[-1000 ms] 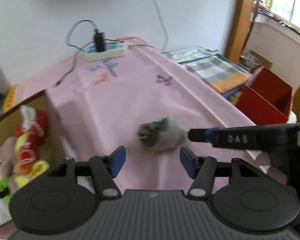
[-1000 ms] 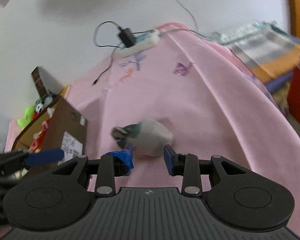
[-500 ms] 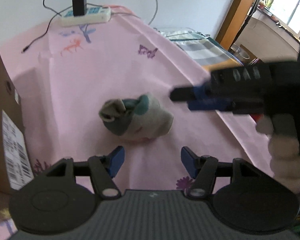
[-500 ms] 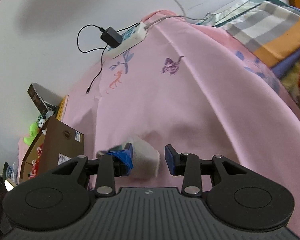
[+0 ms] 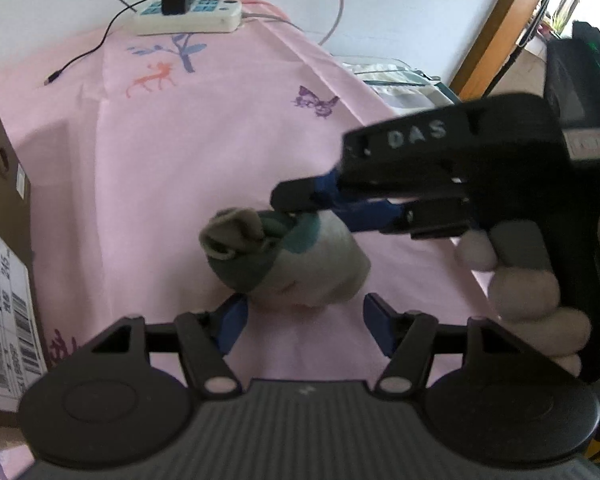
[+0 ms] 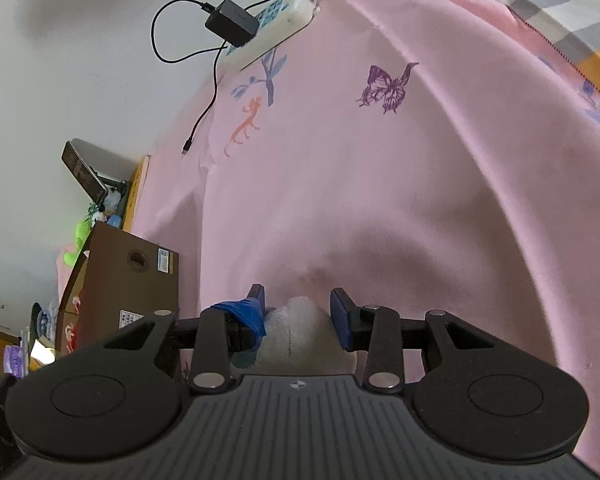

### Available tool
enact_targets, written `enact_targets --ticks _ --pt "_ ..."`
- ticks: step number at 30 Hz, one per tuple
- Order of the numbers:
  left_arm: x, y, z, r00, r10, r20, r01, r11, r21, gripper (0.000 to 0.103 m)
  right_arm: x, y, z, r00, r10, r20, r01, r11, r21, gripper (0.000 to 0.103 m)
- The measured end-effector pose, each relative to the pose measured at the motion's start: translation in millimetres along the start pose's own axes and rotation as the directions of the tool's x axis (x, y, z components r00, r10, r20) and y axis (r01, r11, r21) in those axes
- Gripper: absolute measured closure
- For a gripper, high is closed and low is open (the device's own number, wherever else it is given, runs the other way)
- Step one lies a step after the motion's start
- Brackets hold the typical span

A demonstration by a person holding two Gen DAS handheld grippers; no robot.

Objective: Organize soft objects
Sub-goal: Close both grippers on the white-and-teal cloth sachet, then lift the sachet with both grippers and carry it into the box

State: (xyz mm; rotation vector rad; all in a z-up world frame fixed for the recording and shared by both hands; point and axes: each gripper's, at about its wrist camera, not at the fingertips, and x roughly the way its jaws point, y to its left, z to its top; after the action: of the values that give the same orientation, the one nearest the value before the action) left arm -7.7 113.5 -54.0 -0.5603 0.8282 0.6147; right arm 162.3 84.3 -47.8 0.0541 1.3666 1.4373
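A rolled grey and teal sock bundle [image 5: 284, 256] lies on the pink cloth [image 5: 220, 140]. My left gripper [image 5: 304, 320] is open, its blue pads on either side of the bundle's near end. My right gripper [image 5: 300, 204] comes in from the right and sits on top of the bundle; in the right wrist view the bundle [image 6: 296, 332] lies between its open fingers [image 6: 298, 312]. The brown cardboard box [image 6: 120, 280] with soft toys stands at the left.
A white power strip [image 5: 188, 18] with a black charger and cables lies at the cloth's far edge by the wall. Folded plaid fabric [image 6: 560, 20] lies to the right. The box wall [image 5: 4, 260] is close on the left.
Both grippers have moved closer to the sock bundle. The right gripper has come down over it, so the bundle now sits between its fingers. The left gripper now frames the bundle's near end.
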Motion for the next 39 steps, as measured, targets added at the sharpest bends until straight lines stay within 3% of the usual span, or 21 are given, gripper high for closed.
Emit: enact_targets --ticks 10,20,31,39 --pt "0.5 4.0 1.7 1.000 -0.021 -0.016 0.021 1.000 0.004 0.037 -14.6 -15.0 -8.6 0.997 0.057 -0.054 -0.051 0.993 0.103 0.083" --pt "-13.5 -3.4 -9.8 0.996 -0.084 -0.027 0.084 0.996 0.020 0.037 -36.5 -10.1 -28.7 0.997 0.050 -0.056 -0.044 0.993 0.107 0.083" --pt "-62.5 -5.2 -47.5 0.999 -0.036 0.012 0.036 0.998 0.045 0.038 -44.9 15.7 -58.3 0.986 0.120 -0.112 -0.111 0.991 0.080 0.083" --pt "-116.0 12.0 -61.3 0.993 0.013 0.121 -0.016 1.000 0.017 0.039 -46.3 62.1 -70.0 0.973 0.199 -0.120 -0.197 0.980 0.027 0.083"
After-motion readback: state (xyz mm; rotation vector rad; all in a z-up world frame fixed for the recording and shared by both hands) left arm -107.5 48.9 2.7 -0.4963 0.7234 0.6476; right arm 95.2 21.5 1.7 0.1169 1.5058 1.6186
